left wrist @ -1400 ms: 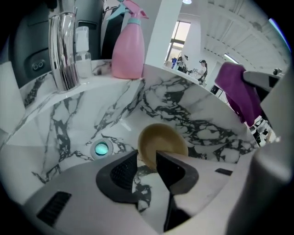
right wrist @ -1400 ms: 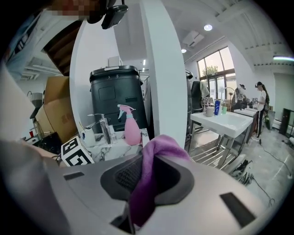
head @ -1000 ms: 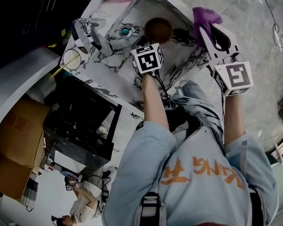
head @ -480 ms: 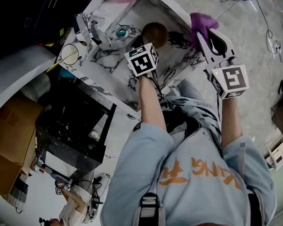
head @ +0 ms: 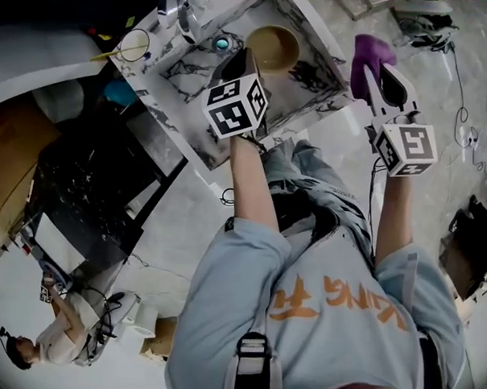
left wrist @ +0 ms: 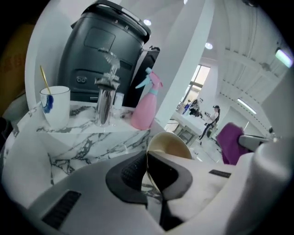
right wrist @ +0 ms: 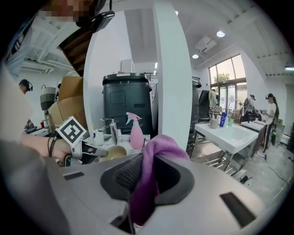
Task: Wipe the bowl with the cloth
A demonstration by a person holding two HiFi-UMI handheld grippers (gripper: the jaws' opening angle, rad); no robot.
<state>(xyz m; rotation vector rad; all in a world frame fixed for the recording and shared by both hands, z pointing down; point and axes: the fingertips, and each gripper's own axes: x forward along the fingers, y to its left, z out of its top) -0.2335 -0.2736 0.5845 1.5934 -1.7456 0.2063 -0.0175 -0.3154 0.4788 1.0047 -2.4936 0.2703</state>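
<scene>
A tan bowl (head: 274, 46) hangs over the marble sink (head: 196, 71), tilted on its side. My left gripper (head: 243, 62) is shut on its rim; in the left gripper view the rim (left wrist: 167, 143) runs between the jaws of that gripper (left wrist: 148, 158). My right gripper (head: 376, 74) is off to the right of the sink, shut on a purple cloth (head: 370, 54). In the right gripper view the cloth (right wrist: 154, 165) bulges out of the jaws, and the bowl (right wrist: 112, 151) shows to the left, apart from it.
A chrome tap (left wrist: 105, 98), a white cup (left wrist: 55, 106) with a stick in it and a pink spray bottle (left wrist: 147, 103) stand on the sink's back ledge. A dark bin (left wrist: 103, 50) is behind them. Another person (head: 48, 342) stands at lower left.
The head view has swung, so the sink now sits higher and more to the left. The bowl shows more of its pale inside. Both grippers keep their hold.
</scene>
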